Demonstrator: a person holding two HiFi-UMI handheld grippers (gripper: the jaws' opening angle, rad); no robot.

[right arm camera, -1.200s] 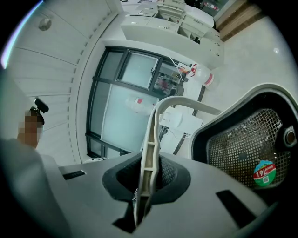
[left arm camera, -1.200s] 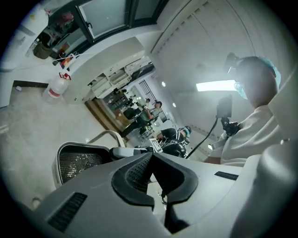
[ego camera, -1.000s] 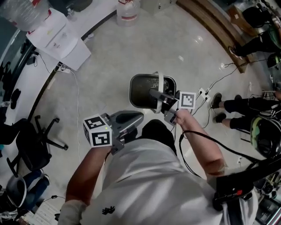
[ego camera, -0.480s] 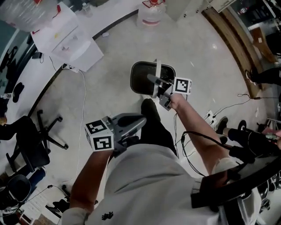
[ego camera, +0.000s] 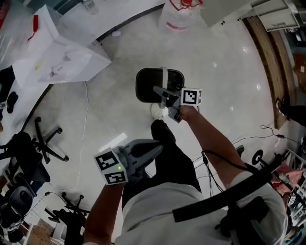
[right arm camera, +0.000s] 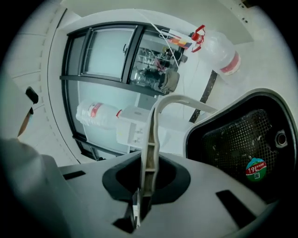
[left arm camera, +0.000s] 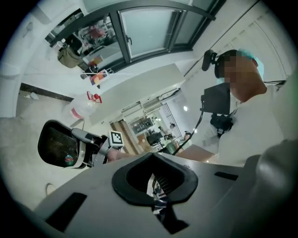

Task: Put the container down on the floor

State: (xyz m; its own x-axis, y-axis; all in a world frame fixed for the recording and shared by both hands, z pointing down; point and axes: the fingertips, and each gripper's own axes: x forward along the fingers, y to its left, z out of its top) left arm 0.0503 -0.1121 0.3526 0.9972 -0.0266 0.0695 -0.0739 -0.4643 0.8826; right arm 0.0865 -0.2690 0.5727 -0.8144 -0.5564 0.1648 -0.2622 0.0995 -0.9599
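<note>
A black mesh container (ego camera: pixel 147 87) with a pale rim hangs from its white handle (ego camera: pixel 164 80) over the light floor, ahead of the person's white shoe (ego camera: pixel 158 111). My right gripper (ego camera: pixel 165 95) is shut on that handle; in the right gripper view the handle (right arm camera: pixel 151 153) runs straight up from between the jaws, and the container (right arm camera: pixel 237 135) lies to the right. I cannot tell whether the container touches the floor. My left gripper (ego camera: pixel 157 149) is held near the person's waist, jaws together and empty. The left gripper view shows the container (left arm camera: pixel 58 144) far to the left.
A white water dispenser (ego camera: pixel 57 57) stands at the upper left, with a large water bottle (ego camera: pixel 179 14) at the top. A black office chair (ego camera: pixel 28 153) is at the left, a cable (ego camera: pixel 86 124) runs over the floor, and a wooden bench (ego camera: pixel 275 62) lines the right side.
The right arm has stretched forward and the container has moved away from the person and looks smaller. The left gripper has dropped lower in the head view, still empty.
</note>
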